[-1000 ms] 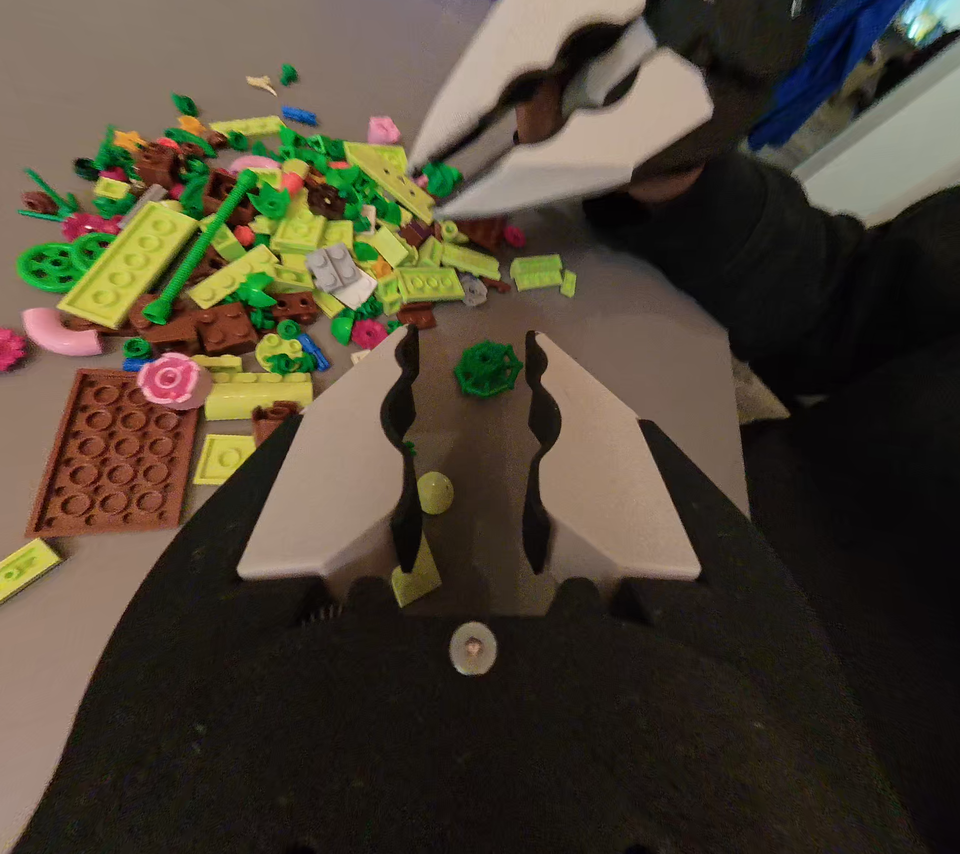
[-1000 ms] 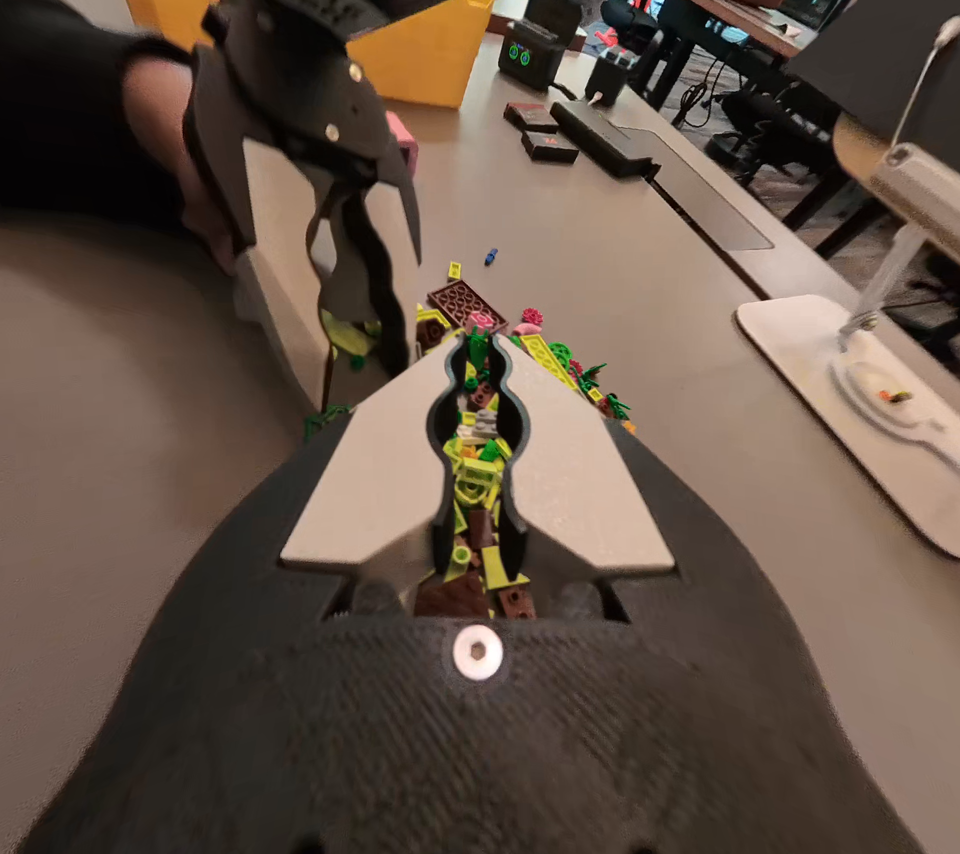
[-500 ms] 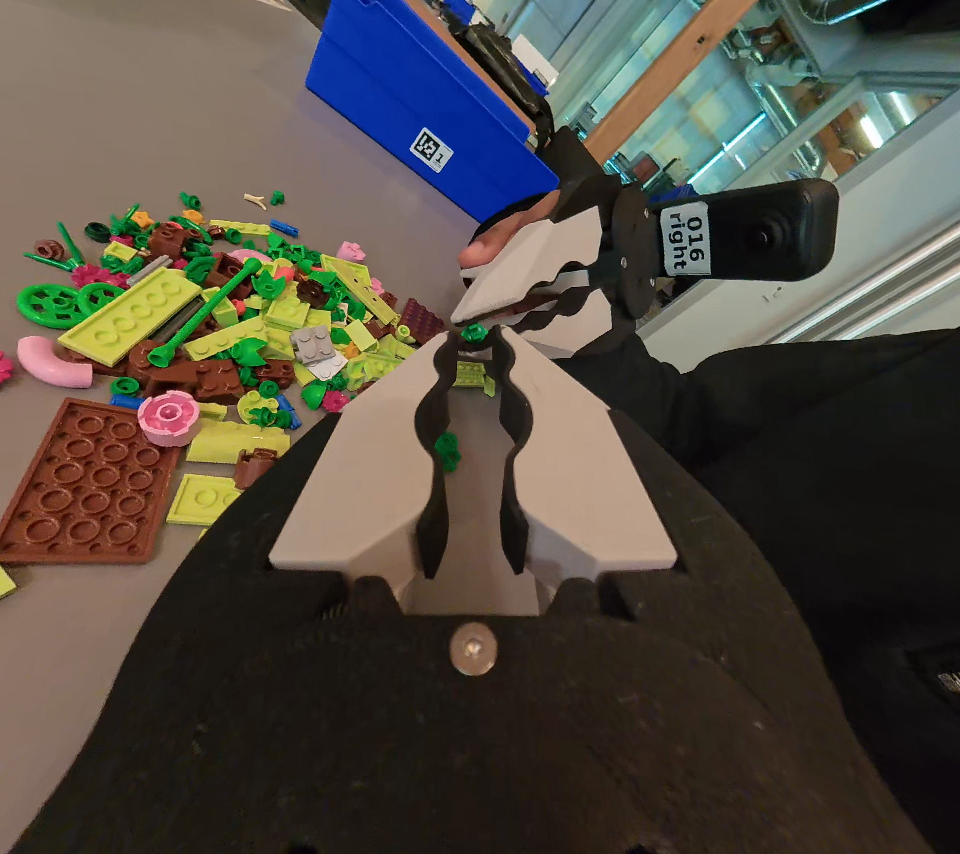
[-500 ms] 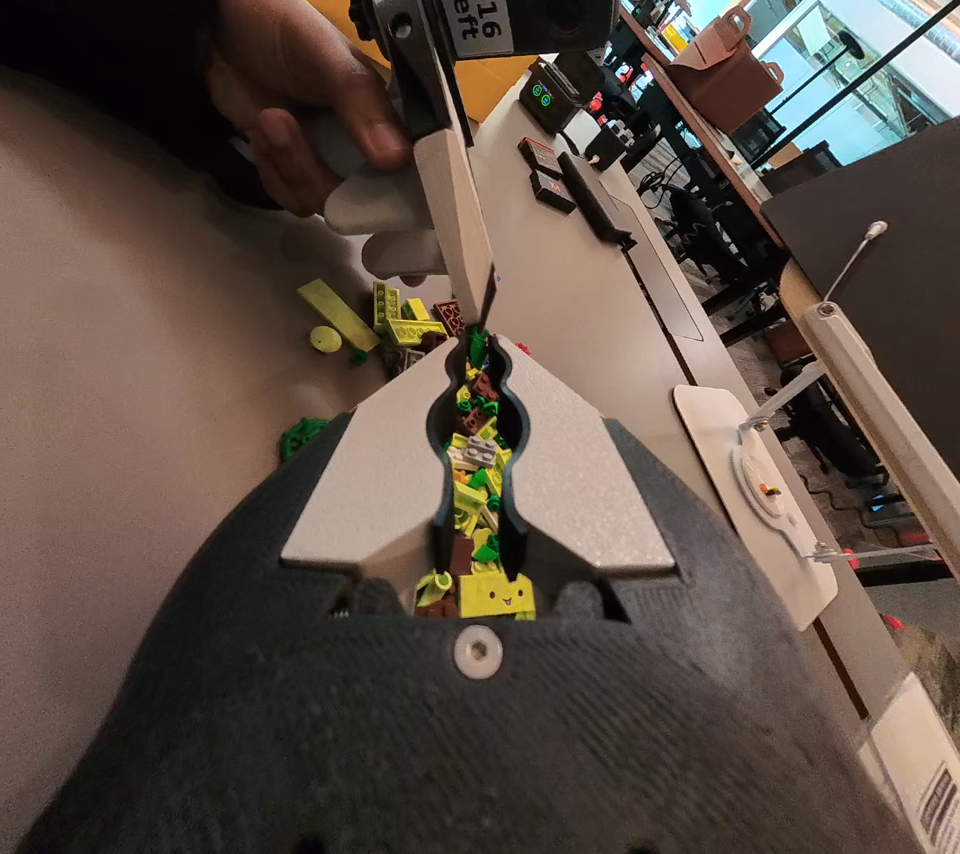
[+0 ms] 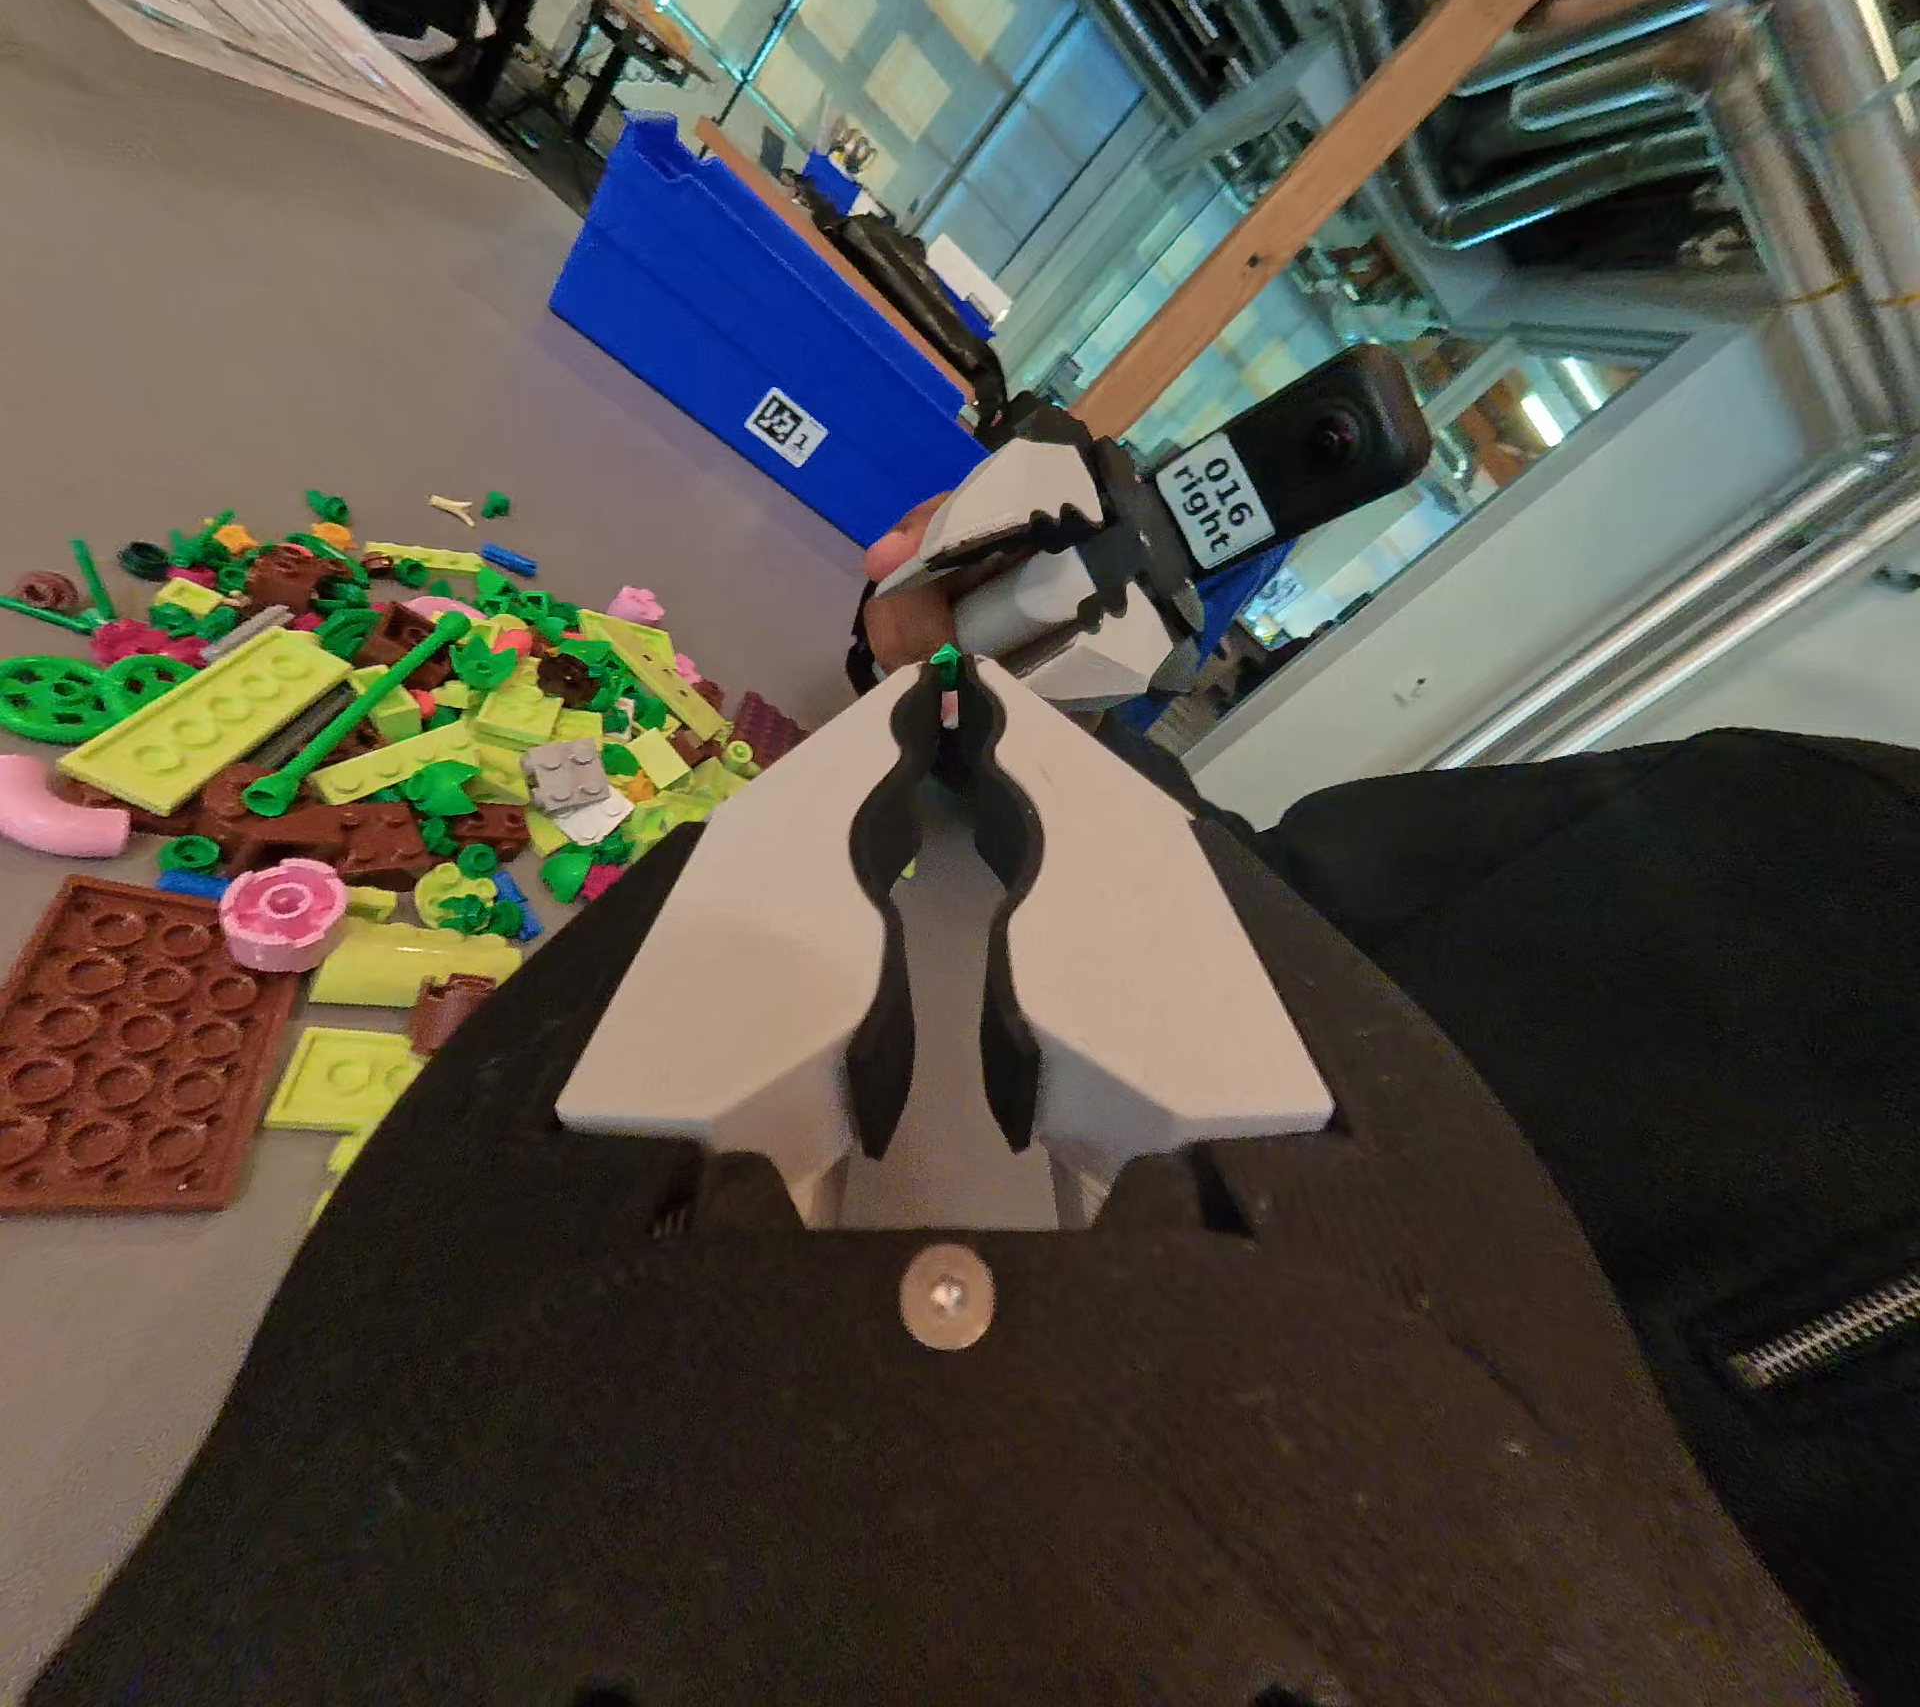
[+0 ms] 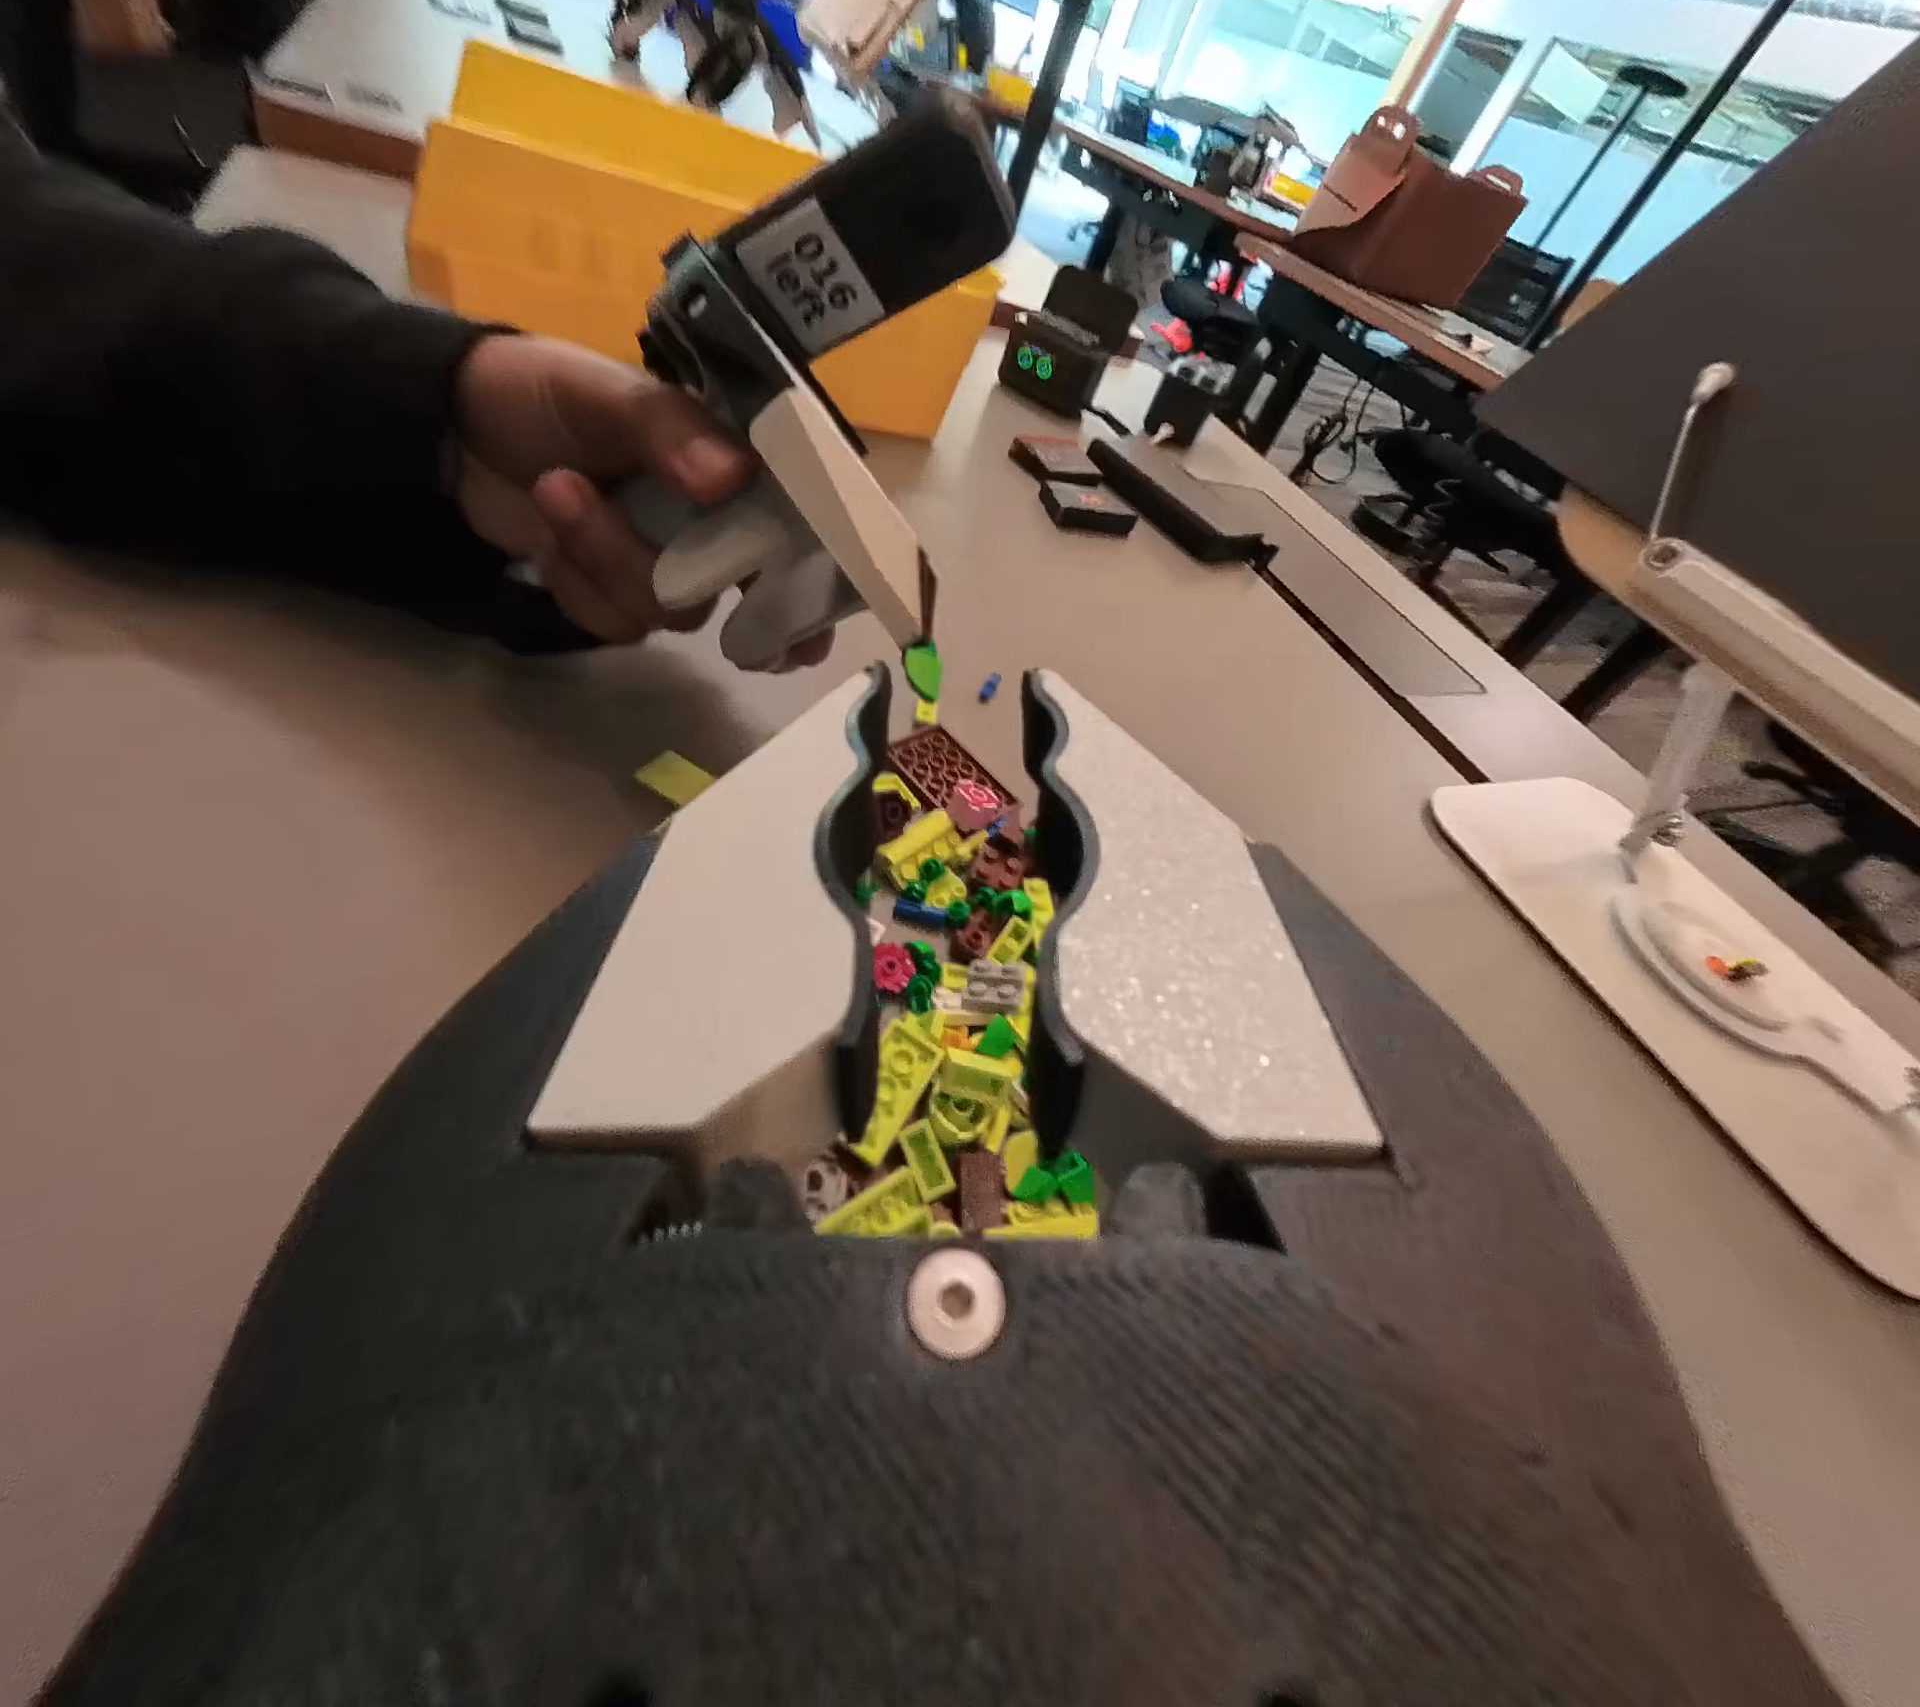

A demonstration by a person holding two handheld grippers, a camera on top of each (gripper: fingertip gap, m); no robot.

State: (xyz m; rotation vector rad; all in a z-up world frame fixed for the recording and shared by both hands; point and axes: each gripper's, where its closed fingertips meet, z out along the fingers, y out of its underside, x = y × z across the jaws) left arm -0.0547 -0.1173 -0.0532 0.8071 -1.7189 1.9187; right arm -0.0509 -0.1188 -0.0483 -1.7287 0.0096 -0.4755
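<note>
Between left claw tips: green leaf piece (point down)

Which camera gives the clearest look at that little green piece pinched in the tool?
The right wrist view: the small green piece hangs in the open from the left hand-held gripper. In the left wrist view only its tip peeks out between the closed fingertips.

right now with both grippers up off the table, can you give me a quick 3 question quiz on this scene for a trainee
1. True or false: the left gripper is shut on a small green leaf-shaped plastic piece.
2. Is the right gripper open or shut?
3. The round pink flower piece overlaps a corner of which thing? A: flat brown studded plate B: blue plastic bin C: curved pink tube piece

Key: 1 true; 2 open, nothing between its fingers; 3 A.
</note>
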